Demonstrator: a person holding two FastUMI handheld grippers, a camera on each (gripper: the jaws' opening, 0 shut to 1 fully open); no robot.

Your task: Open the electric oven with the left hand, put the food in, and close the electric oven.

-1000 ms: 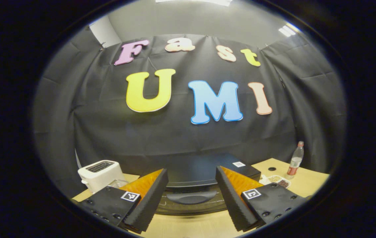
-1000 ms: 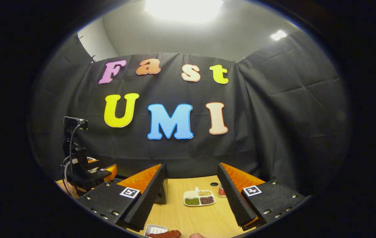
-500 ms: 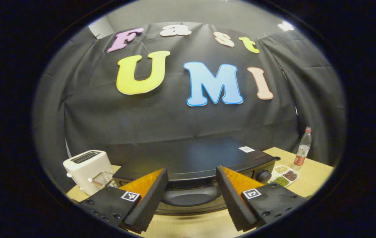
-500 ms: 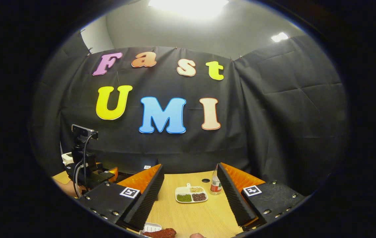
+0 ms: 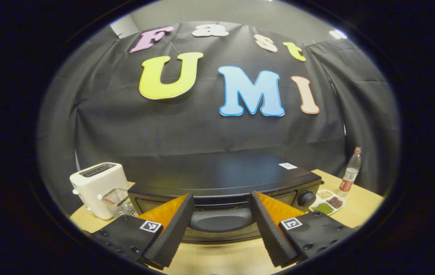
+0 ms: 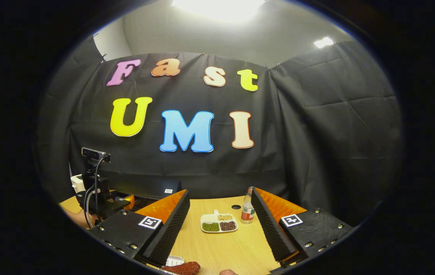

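My left gripper (image 5: 220,225) has its jaws spread wide, holding nothing. Framed between them, just ahead, is the dark curved handle (image 5: 220,220) on the door of the electric oven (image 5: 221,179). The oven is a low black box sitting on the wooden bench (image 5: 355,204), and its door looks closed. A round knob (image 5: 306,198) sits at the right end of its front. To the oven's left stands a white toaster (image 5: 97,187) with a clear glass container (image 5: 118,200) just beside it. To its right lie a small divided dish (image 5: 326,202) of beans and grains and a bottle (image 5: 350,172) with a red label.

My right gripper (image 6: 221,229) also has its jaws wide apart and empty, hovering over bare bench. Below them, at the bottom edge of the right gripper view, lies the food (image 6: 181,267), a reddish-brown piece next to a small white tray (image 6: 172,261). Off to the left there, the other gripper appears with a hand under it.

I judge this the opening step: reaching for the oven door. Next, my left jaws need to move forward around the handle, close on it, then pull the door outward and down.
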